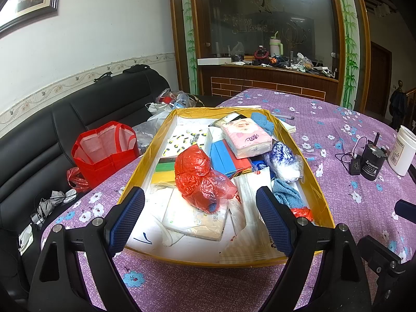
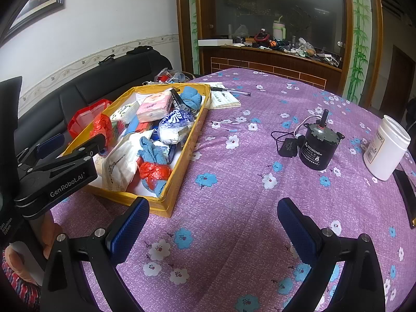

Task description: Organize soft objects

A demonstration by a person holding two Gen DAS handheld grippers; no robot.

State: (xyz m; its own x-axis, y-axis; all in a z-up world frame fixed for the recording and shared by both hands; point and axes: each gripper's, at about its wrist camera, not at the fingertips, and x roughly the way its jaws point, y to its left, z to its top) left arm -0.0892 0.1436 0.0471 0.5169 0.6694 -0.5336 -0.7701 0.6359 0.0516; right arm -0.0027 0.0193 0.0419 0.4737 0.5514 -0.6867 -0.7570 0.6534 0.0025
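A yellow tray (image 1: 316,182) (image 2: 182,156) on the purple flowered tablecloth is piled with soft things: a crumpled red plastic bag (image 1: 197,174), a pink tissue pack (image 1: 245,137) (image 2: 154,105), a blue-and-white tissue roll (image 1: 284,161) (image 2: 175,124), blue cloths (image 1: 287,193) (image 2: 154,152), and white tissue packs (image 1: 195,217). My left gripper (image 1: 200,202) hovers open over the tray's near end, its fingers either side of the red bag, touching nothing. My right gripper (image 2: 213,218) is open above bare tablecloth to the right of the tray. The left gripper's body (image 2: 57,171) shows at the left of the right wrist view.
A black motor with wires (image 2: 318,148) (image 1: 370,160) and a white jar (image 2: 386,148) (image 1: 404,149) stand on the table's right side. A notepad and pen (image 2: 226,97) lie behind the tray. A red bag (image 1: 104,150) sits on the black sofa at left.
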